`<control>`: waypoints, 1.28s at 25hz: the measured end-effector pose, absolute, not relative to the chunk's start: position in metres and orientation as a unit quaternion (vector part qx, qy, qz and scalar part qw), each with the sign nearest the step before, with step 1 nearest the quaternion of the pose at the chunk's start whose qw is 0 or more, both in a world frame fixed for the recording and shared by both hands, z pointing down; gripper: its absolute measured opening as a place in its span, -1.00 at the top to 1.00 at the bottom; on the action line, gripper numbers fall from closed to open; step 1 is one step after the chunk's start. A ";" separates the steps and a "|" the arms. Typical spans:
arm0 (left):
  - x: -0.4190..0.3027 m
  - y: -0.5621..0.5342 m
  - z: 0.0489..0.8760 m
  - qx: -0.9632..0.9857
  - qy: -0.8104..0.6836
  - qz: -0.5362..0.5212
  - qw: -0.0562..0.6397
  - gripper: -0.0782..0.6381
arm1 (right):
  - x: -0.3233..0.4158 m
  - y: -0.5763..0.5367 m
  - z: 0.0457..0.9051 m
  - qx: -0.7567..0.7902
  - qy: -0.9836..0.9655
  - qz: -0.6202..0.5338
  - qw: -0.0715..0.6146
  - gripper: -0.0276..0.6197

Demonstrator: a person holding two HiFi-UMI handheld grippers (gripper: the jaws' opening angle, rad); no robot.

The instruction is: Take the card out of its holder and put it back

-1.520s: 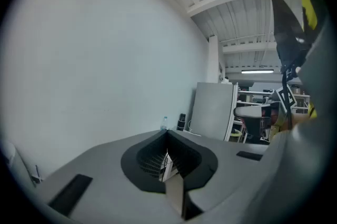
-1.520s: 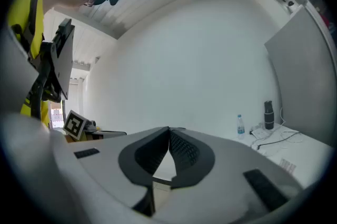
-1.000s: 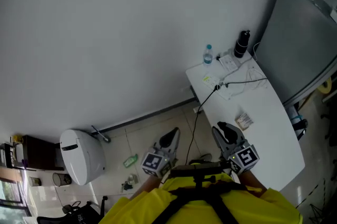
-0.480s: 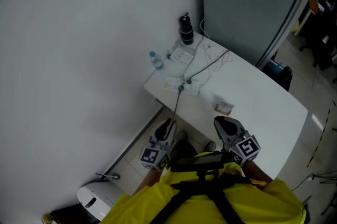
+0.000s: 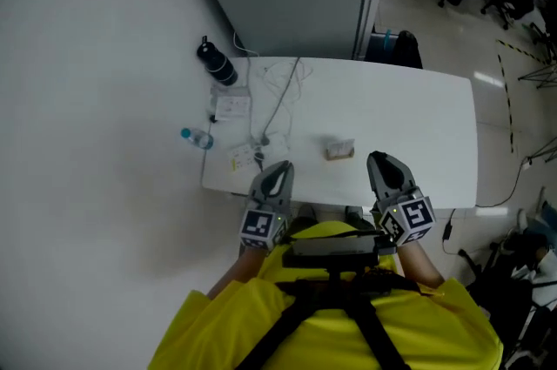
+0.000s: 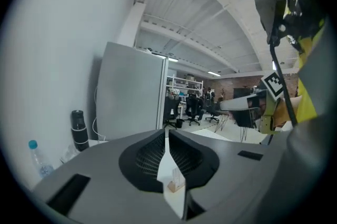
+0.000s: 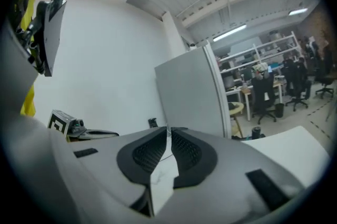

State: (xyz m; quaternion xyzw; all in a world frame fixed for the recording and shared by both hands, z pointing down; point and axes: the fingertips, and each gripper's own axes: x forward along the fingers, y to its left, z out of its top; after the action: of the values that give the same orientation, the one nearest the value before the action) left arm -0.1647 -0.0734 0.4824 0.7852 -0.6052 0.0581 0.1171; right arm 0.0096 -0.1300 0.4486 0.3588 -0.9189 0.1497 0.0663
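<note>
At table edge [image 5: 331, 196], left gripper [image 5: 280, 169] clenched empty, right gripper [image 5: 384, 161] jaws opening on nothing, card holder [image 5: 340, 151] beyond.

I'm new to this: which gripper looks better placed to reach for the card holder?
Probably left: the left gripper points straight at the card holder, which its own view shows dead ahead beyond its nearly closed jaws. The right gripper, jaws opening and empty, aims past it.

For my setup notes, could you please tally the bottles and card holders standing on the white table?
Bottles: 2 (black flask, clear water bottle)
Card holders: 1 (card holder)
Total: 3
</note>
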 end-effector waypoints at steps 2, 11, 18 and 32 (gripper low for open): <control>-0.158 -0.087 0.509 0.799 -0.582 0.075 0.131 0.73 | 0.020 -0.131 0.462 0.394 -0.903 0.153 0.075 0.81; -0.086 -0.121 0.624 0.911 -0.357 0.150 0.140 0.60 | 0.078 -0.087 0.509 0.500 -0.838 0.201 0.084 0.55; -0.081 -0.163 0.687 0.930 -0.290 0.188 0.122 0.59 | 0.093 -0.075 0.524 0.510 -0.829 0.200 0.111 0.55; -0.084 -0.192 0.715 0.940 -0.239 0.198 0.143 0.40 | 0.089 -0.042 0.557 0.488 -0.825 0.249 0.139 0.55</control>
State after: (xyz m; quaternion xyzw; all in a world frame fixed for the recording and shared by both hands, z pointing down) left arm -0.0839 -0.1919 0.7150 0.9400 -0.2387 0.1980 0.1425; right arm 0.0889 -0.0420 0.5567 0.4878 -0.8252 0.2488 0.1387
